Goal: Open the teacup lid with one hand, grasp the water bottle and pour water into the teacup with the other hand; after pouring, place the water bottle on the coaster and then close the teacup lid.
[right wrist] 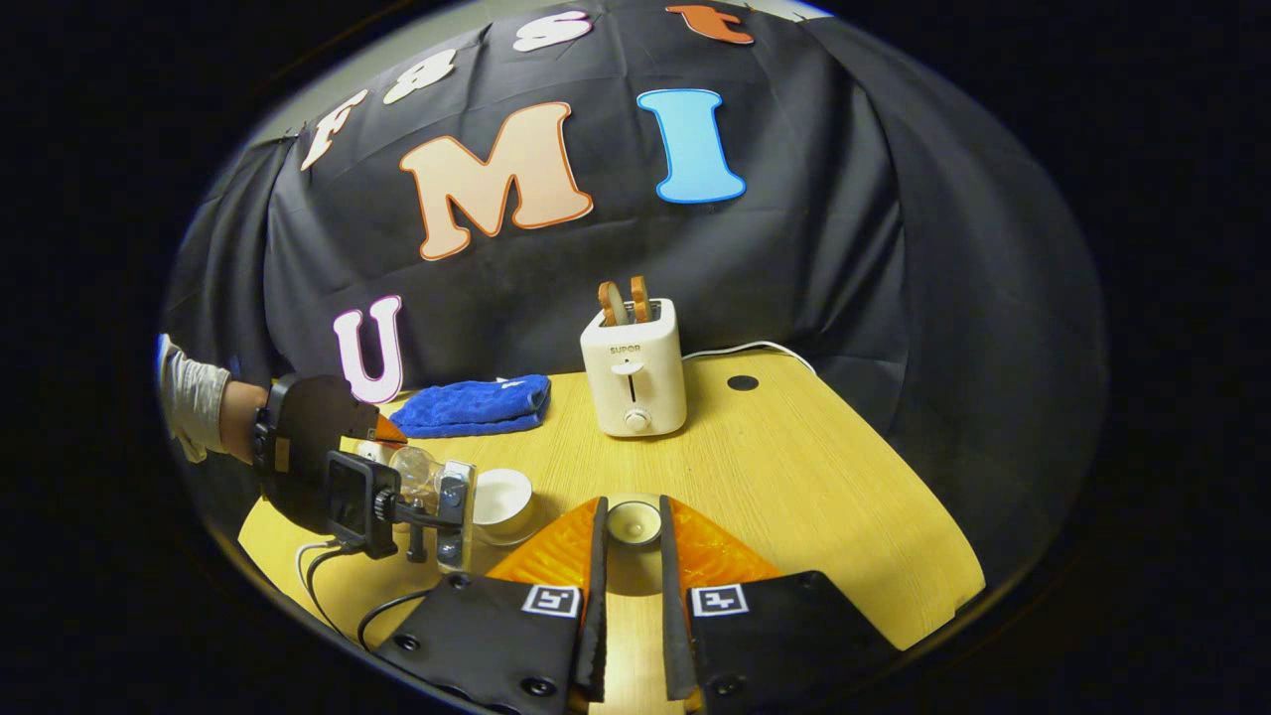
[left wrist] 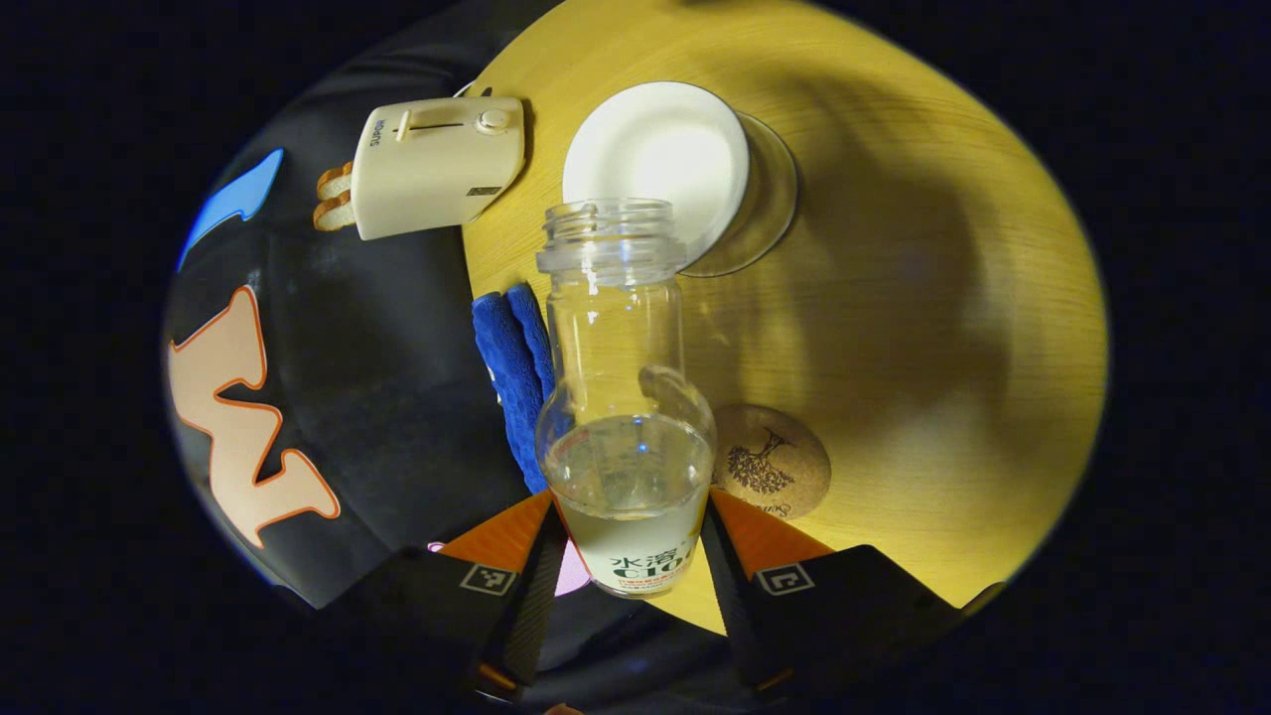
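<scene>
— Where was the clear plastic water bottle (left wrist: 626,417)?

— Clamped low between my left tongs (left wrist: 629,556), tipped toward the white round teacup (left wrist: 655,164). Part-full, thin-walled, slick: I judged squeezing risky.

— Right tongs (right wrist: 630,526)?

— Pinching the small glass teacup lid (right wrist: 633,520) above the yellow wooden counter (right wrist: 814,497).

I see a yellow wooden table (right wrist: 814,477) carrying a toaster (right wrist: 634,367) near its back edge, a folded blue cloth (right wrist: 475,405) beside it, a white teacup (left wrist: 655,164) on a glass saucer, and a cork coaster (left wrist: 773,462) (bare).
</scene>
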`<state>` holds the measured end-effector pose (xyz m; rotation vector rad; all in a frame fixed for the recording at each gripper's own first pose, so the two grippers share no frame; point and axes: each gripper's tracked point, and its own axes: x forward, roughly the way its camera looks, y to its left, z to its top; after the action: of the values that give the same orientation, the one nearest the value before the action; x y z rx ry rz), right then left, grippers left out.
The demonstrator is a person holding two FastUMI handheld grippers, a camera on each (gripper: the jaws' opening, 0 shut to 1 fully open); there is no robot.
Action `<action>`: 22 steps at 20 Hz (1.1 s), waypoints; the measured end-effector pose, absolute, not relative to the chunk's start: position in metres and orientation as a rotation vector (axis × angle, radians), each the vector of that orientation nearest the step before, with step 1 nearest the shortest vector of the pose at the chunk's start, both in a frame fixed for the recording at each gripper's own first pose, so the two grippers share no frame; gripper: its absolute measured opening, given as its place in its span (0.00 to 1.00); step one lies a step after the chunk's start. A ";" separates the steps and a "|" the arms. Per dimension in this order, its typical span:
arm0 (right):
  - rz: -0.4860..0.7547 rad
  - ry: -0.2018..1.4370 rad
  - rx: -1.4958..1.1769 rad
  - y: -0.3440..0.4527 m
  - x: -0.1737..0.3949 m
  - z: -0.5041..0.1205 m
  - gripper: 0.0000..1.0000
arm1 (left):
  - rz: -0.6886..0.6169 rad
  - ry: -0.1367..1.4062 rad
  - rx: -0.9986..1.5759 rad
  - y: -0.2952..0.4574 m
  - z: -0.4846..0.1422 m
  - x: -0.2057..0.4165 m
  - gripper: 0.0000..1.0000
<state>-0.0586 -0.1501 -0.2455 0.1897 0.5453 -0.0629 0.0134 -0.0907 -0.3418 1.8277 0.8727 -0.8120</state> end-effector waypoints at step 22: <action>-0.021 0.566 0.212 -0.138 -0.067 -0.256 0.27 | -0.781 0.870 2.143 -0.092 -0.304 0.031 0.72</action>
<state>-0.0672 -0.1385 -0.2564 0.2125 0.5658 -0.0211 0.0307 -0.0916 -0.3036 2.1426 0.8701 -0.7811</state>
